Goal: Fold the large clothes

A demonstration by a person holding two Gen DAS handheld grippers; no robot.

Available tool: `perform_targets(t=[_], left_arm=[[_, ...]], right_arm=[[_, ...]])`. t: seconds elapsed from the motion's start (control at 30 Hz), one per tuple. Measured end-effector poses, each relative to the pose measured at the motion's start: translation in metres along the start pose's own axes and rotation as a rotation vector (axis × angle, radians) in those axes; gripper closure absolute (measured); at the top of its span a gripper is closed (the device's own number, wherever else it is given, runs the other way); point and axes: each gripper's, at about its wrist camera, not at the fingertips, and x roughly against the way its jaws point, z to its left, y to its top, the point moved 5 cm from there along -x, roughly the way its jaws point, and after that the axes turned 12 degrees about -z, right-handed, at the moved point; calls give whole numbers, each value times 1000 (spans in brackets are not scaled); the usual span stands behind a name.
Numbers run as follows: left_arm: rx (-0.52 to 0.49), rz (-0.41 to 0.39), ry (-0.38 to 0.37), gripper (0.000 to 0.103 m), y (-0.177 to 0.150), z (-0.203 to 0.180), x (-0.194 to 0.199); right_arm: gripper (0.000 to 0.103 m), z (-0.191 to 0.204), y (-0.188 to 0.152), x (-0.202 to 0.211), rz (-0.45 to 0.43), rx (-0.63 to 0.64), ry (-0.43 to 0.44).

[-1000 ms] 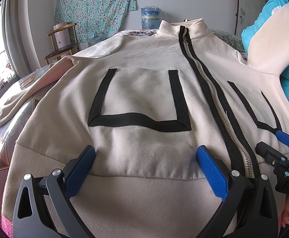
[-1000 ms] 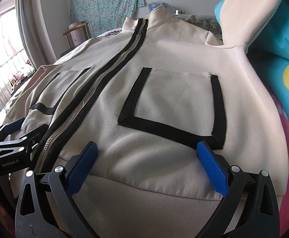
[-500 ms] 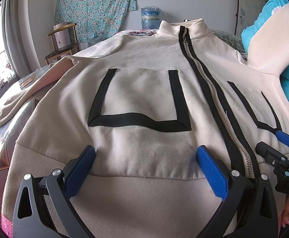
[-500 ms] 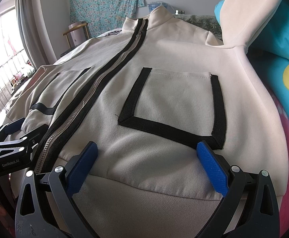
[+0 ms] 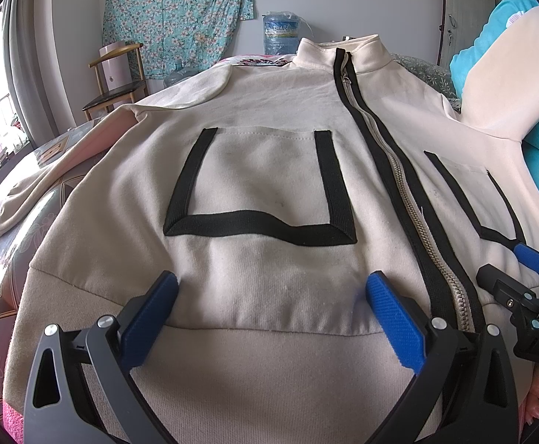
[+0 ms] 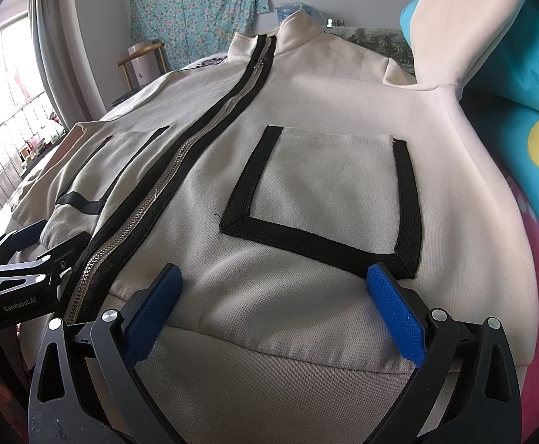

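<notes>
a: where's the jacket?

b: spread flat, front up, on a bed, collar at the far end, the hem band nearest the cameras. the zipper is closed down the middle, with a black-edged pocket on each side.

a: and the left gripper?

b: wide apart, its blue pads sitting over the hem below the left pocket, gripping nothing. whether they press on the cloth, i cannot tell.

a: the right gripper?

b: the same, spread wide over the hem under the other pocket, nothing between the pads. it sits just beside the left one, across the zipper.

a: the sleeves?

b: the right sleeve stands up against a turquoise pillow. the left sleeve trails off toward the window side.

a: anything behind?

b: a floral cloth on the wall, a chair, a water jug.
</notes>
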Motion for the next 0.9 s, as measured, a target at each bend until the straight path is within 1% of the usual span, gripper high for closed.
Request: perform_targets(t=[0.9], left_arm=[[0, -1, 0, 4, 0, -1, 1]], right_arm=[[7, 1, 1, 1, 0, 0, 0]])
